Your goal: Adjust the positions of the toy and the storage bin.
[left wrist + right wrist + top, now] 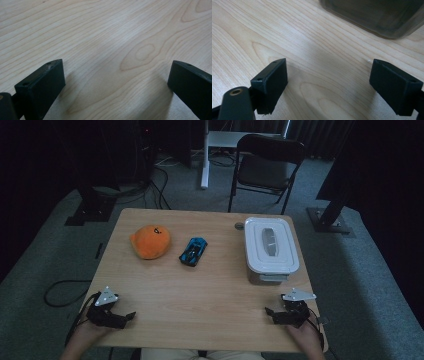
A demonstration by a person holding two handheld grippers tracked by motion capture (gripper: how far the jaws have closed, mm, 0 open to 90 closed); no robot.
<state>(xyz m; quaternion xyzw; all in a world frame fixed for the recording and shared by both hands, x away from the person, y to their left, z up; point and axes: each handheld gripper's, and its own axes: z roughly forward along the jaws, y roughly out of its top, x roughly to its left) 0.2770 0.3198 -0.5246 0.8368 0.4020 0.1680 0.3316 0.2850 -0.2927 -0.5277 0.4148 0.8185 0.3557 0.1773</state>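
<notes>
Two grippers low on pale, grained wooden table [210, 285]: left gripper [131, 315] wide apart, gripping nothing. Beyond, left of lidded white plastic box [270, 249]: soft rounded orange plush [150, 241], then glossy blue toy car [193, 251]. Right gripper [268, 310] wide too, empty, just before box.

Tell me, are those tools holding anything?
No. The left tool and right tool are both open over bare table.

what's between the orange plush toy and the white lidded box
The blue toy car sits between the orange plush toy and the white lidded box, closer to the plush, with bare wooden table on either side, as the high view shows.
</notes>
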